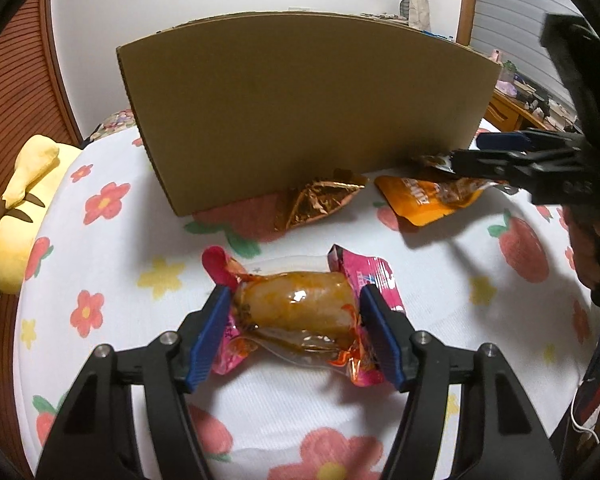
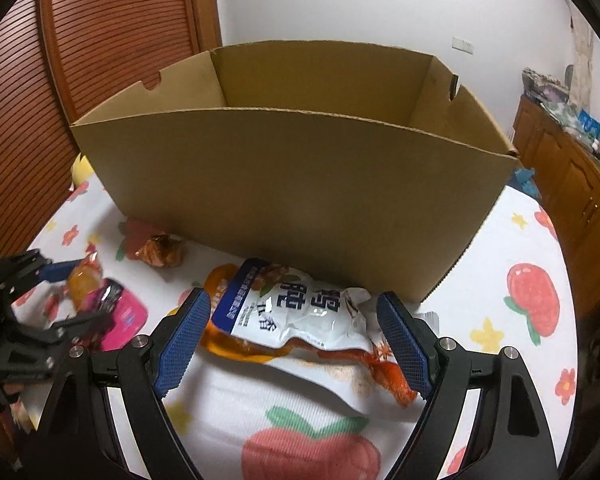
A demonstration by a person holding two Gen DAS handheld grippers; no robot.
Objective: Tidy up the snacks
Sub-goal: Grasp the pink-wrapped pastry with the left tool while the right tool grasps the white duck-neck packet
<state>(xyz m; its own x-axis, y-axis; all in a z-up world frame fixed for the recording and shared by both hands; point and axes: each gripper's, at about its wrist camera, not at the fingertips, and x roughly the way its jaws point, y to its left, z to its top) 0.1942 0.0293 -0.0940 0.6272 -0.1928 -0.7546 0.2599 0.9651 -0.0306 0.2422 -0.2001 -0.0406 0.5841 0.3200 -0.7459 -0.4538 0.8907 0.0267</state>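
left hand-held gripper: blue pads are set either side of a pink-and-clear plastic snack packet with an orange-brown piece inside. pads are seen touching the wrapper edges on both sides; whether a firm squeeze is made cannot be told. the packet is lying on the white cloth with red flowers and strawberries, in front of the tall open brown cardboard box.

right hand-held gripper: jaws are held wide apart, nothing is gripped. a white-and-orange foil pouch with blue printed lettering is lying flat between the 2 pads, clear of both, with its far end just beside the box's front wall.

a crumpled copper-coloured foil wrapper is located at the foot of the box, between the 2 packets. the box interior, as seen from the right wrist view, is shown only as bare walls; the bottom is hidden. a yellow plush toy is seen at the cloth's left edge.
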